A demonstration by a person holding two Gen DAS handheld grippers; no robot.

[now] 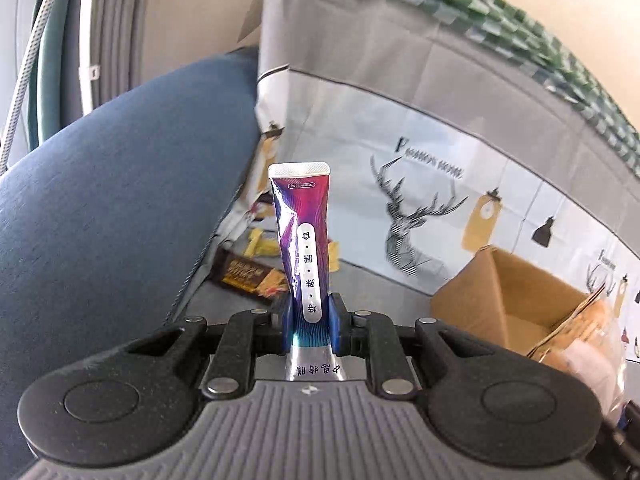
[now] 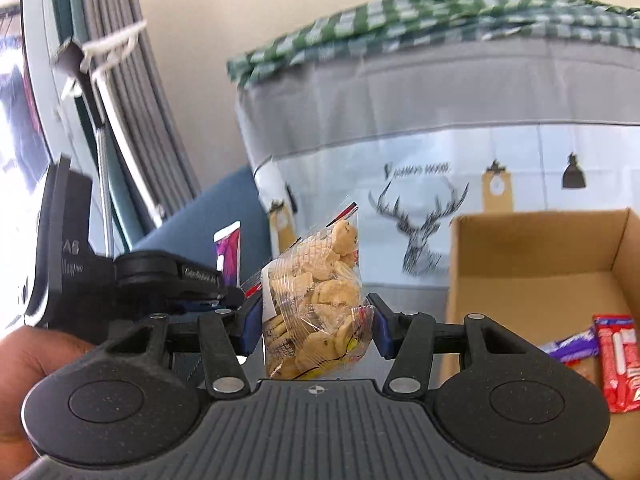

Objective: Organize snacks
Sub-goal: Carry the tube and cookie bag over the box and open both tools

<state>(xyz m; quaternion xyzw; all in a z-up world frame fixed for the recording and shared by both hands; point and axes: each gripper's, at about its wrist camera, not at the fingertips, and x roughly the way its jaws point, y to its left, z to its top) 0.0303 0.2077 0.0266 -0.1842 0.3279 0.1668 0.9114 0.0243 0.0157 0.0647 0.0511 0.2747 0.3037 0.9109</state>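
Between the blue pads of the left gripper [image 1: 310,322] stands a purple stick pack [image 1: 302,240], pinched near its lower end, its white crimped top pointing up and away from the camera; the jaws are drawn in narrow and press on both its sides. Behind it, on the grey surface, lie a dark wrapper [image 1: 250,276] and yellow wrappers [image 1: 260,242], close by a blue cushion [image 1: 112,184] on the left. A grey cloth with a deer print [image 1: 404,224] rises behind, with a green checked cloth [image 1: 500,24] on top. To the right sits an open box [image 1: 500,300], and a clear bag shows blurred at the right edge of this view. In the right wrist view, the right gripper [image 2: 316,326] holds a clear bag of biscuits [image 2: 316,300] between its pads, the jaws about half spread and pressing the bag on both sides; the bag bulges above and below them. The box [image 2: 532,248] is to the right, just beside the gripper, and in its bottom lie a red pack [image 2: 618,360] and a purple pack [image 2: 572,346], touching or nearly so. To the left the left gripper [image 2: 230,292] shows with the stick pack [image 2: 229,252] sticking up from it, and a hand [image 2: 24,380] is at the lower left edge.
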